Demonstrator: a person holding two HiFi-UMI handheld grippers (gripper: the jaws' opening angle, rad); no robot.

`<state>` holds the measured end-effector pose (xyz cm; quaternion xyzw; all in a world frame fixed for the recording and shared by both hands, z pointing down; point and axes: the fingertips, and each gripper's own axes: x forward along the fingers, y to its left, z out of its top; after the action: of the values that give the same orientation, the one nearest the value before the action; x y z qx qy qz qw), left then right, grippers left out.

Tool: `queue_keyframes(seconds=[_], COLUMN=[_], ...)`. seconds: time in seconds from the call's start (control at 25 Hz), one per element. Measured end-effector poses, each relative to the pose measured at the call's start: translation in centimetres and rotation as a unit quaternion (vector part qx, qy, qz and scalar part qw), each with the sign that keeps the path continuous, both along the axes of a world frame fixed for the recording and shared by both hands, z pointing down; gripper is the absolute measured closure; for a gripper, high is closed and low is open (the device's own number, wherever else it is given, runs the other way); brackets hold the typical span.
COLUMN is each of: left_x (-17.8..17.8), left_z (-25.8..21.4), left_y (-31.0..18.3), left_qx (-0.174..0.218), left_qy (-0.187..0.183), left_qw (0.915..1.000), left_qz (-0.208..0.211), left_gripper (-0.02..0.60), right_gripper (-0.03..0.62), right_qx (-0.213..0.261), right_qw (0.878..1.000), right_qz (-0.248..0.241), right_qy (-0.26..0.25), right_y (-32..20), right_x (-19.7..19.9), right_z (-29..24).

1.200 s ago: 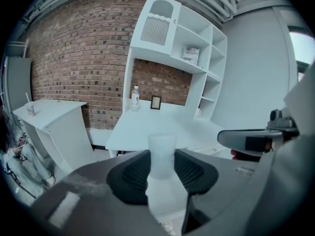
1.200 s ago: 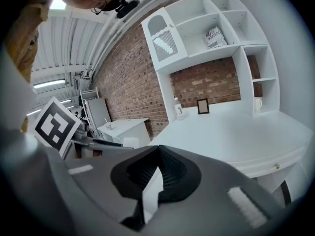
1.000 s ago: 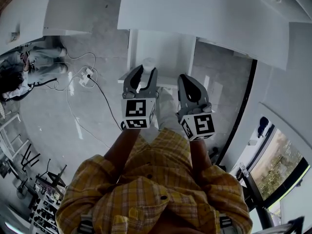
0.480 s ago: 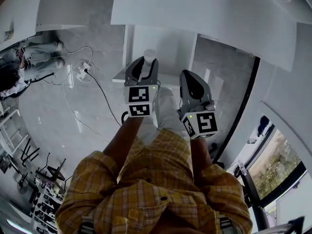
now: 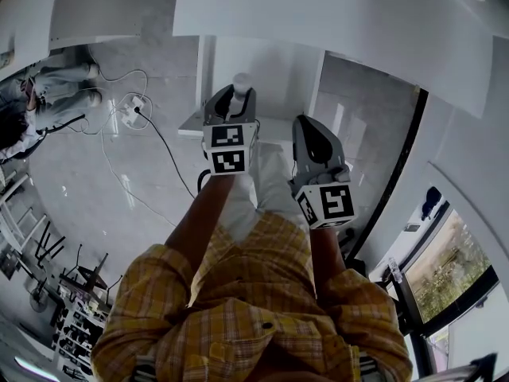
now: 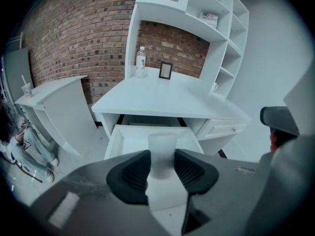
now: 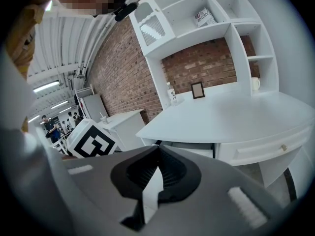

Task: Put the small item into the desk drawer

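Note:
My left gripper (image 6: 162, 166) is shut on a small translucent white cup (image 6: 162, 149), held upright between the two black pads. It hangs over the pulled-out white desk drawer (image 6: 120, 139), which looks empty. In the head view the cup (image 5: 242, 80) sticks up past the left gripper (image 5: 236, 95), above the drawer's front rim (image 5: 191, 127). My right gripper (image 5: 306, 127) is beside it to the right, closer to me. In the right gripper view its jaws (image 7: 158, 154) meet at the tips with nothing between them.
The white desk top (image 6: 167, 100) carries a water bottle (image 6: 141, 62), a picture frame (image 6: 165, 70) and a mug (image 6: 214, 86) under shelves. A closed drawer with a knob (image 7: 283, 147) is to the right. A side counter (image 6: 49, 90) stands left; a power strip and cables (image 5: 131, 111) lie on the floor.
The left gripper has gone down and forward with the cup, closer over the open drawer. The right gripper has sunk a little and stays shut.

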<state>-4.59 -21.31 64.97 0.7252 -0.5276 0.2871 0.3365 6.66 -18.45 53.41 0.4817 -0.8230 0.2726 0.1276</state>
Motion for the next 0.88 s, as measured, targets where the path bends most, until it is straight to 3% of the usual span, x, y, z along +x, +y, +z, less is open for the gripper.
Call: queue_keyframes(seconds=[0.52,0.88], left_x=[1.3,1.3], left_z=[5.7,9.1], left_y=[0.0,-0.8], left_qx=[-0.064,-0.125], left_qy=[-0.001,0.004], left_qw=[0.998,0.9921], left_qz=[0.002,-0.012], left_gripper=[0.417,0.416], right_gripper=[0.595,0.595], right_qx=[-0.02,-0.03], right_qw=[1.0,1.0], right_qz=[0.003,-0.005], right_qy=[0.0,-0.003], right_y=[0.4,0.3], right_x=[0.7,0.5], right_z=[2.5,3.6])
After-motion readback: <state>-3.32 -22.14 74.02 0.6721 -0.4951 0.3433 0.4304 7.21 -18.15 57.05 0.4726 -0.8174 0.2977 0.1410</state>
